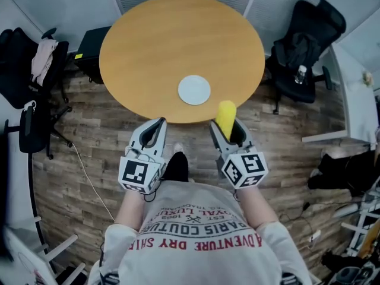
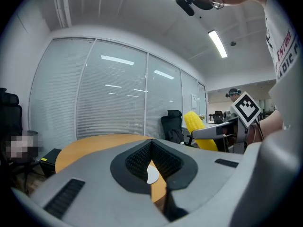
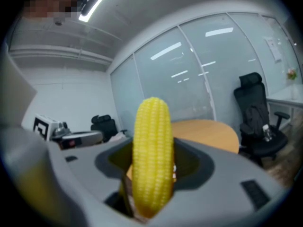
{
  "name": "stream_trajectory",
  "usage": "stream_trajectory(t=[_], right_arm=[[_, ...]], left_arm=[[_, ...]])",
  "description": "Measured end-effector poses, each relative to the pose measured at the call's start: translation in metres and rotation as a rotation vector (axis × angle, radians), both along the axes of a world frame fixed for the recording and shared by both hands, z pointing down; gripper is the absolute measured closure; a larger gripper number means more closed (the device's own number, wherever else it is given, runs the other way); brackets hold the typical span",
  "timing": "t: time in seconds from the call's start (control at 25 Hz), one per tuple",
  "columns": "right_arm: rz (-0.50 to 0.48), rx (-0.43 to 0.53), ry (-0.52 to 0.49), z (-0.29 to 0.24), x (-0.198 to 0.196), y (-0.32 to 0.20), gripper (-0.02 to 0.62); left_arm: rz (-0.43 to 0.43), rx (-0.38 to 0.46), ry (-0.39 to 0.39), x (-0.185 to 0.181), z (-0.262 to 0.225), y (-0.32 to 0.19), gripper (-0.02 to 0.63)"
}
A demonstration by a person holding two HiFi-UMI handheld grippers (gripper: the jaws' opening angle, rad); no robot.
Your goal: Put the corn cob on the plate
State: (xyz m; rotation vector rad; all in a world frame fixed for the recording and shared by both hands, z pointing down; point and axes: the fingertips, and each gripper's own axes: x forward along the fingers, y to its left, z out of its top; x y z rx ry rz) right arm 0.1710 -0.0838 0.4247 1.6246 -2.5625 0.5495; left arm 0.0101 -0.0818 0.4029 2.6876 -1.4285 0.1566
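Observation:
A yellow corn cob stands upright in my right gripper, whose jaws are shut on it; it fills the middle of the right gripper view as the corn cob. The white plate lies near the front edge of the round wooden table, ahead and left of the cob. My left gripper hangs shut and empty just before the table edge, left of the right one. In the left gripper view the plate shows as a sliver behind the closed jaws, and the corn cob appears at right.
Black office chairs stand at the left and at the right of the table. A white desk runs along the right side. Wood-plank floor surrounds the table, with a cable across it at left.

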Motion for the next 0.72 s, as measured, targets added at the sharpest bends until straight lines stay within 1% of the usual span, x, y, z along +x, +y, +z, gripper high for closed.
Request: stream_trajectory(t=[0.16,0.44,0.72], right_arm=[[-0.006,-0.023,0.014,0.005,-0.005,-0.040,0.330],[0.002,-0.057,0.030,0.017,-0.018,-0.119,0.330],[-0.025,-0.126,0.051,0.044,-0.027,-0.169,0.330]], left_arm=[[0.005,-0.003,0.026,-0.002,-0.001,-0.050,0.574],[0.031,0.002,0.041,-0.010,0.001,-0.133,0.574],[0.032,-0.014,0.040,-0.015,0.012,-0.185,0.574]])
